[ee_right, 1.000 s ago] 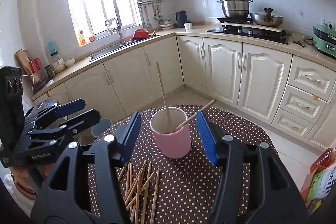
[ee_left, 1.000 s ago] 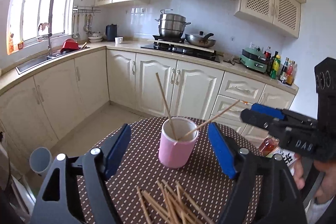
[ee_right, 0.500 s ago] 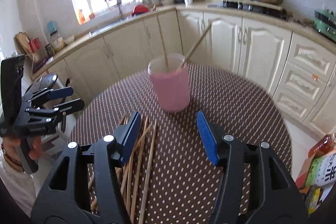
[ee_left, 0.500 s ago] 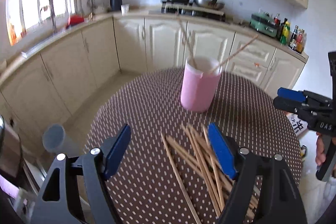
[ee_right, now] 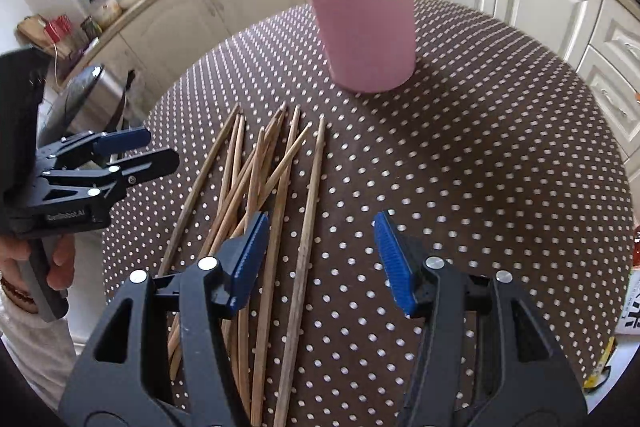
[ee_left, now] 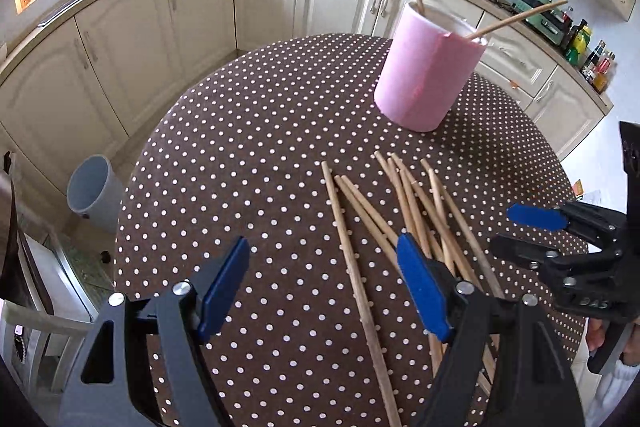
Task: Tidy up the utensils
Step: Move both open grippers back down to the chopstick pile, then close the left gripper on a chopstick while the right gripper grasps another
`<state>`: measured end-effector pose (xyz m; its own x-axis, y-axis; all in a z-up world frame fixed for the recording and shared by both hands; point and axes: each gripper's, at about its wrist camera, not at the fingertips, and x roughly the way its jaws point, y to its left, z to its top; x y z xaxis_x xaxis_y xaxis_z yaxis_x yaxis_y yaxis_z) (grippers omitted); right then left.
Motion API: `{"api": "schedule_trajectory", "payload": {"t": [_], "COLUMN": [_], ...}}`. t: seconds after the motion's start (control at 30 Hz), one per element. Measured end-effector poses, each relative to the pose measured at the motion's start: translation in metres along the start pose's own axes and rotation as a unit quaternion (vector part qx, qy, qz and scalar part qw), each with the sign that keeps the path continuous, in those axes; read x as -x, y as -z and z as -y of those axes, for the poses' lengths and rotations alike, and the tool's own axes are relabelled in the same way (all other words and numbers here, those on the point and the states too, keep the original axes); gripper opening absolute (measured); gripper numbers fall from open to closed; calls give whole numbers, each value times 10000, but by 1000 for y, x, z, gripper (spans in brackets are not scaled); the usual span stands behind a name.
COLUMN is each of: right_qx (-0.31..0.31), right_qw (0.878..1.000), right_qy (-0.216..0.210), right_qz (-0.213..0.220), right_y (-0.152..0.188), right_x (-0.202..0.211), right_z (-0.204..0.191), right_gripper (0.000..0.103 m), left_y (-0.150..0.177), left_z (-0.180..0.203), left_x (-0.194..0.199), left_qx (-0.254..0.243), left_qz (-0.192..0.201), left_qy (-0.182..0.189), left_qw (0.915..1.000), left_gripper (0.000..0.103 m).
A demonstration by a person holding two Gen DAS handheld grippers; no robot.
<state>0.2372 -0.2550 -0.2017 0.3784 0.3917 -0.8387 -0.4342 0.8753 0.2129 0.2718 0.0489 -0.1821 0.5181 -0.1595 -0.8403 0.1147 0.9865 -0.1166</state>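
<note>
While both my grippers hang over the dotted table (ee_left: pixel 248 131), the chopsticks (ee_left: pixel 404 203) lie loose in a pile just short of the pink cup (ee_left: pixel 430 67), which holds two more. My left gripper (ee_left: pixel 324 287) stands wide, empty, over the pile's left edge. My right gripper (ee_right: pixel 320 259) is closing, one stick between its jaws, untouched.

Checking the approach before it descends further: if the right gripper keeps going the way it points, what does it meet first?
Probably the rightmost wooden chopstick, lying loose between the closing jaws of the right gripper, or the brown polka-dot tablecloth beside it; depth is unclear.
</note>
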Motion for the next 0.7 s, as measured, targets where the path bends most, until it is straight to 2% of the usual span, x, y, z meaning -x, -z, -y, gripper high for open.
{"api": "schedule_trajectory", "payload": {"t": [0.13, 0.37, 0.43, 0.5, 0.7], "right_qx": [48, 249, 378, 471, 634], "right_qw": [9996, 9981, 9968, 9958, 9937], "right_qy": [34, 287, 445, 546, 677], "right_qz": [-278, -477, -539, -571, -629], "right_y": [-6, -22, -29, -36, -45], "right_x": [-18, -32, -36, -43, -59], "right_z": [-5, -17, -23, -27, -38], "right_gripper": [37, 29, 26, 24, 18], "left_y": [0, 0, -3, -5, -13], "left_z": [-2, 2, 5, 6, 17], "left_x": [-9, -18, -25, -35, -49], "left_qx": [49, -69, -140, -113, -215], "left_qz": [-107, -213, -291, -455, -553], "left_qy": [0, -108, -180, -177, -416], "left_qw": [9999, 9997, 9993, 9987, 9974], "left_gripper": [75, 74, 65, 60, 55]}}
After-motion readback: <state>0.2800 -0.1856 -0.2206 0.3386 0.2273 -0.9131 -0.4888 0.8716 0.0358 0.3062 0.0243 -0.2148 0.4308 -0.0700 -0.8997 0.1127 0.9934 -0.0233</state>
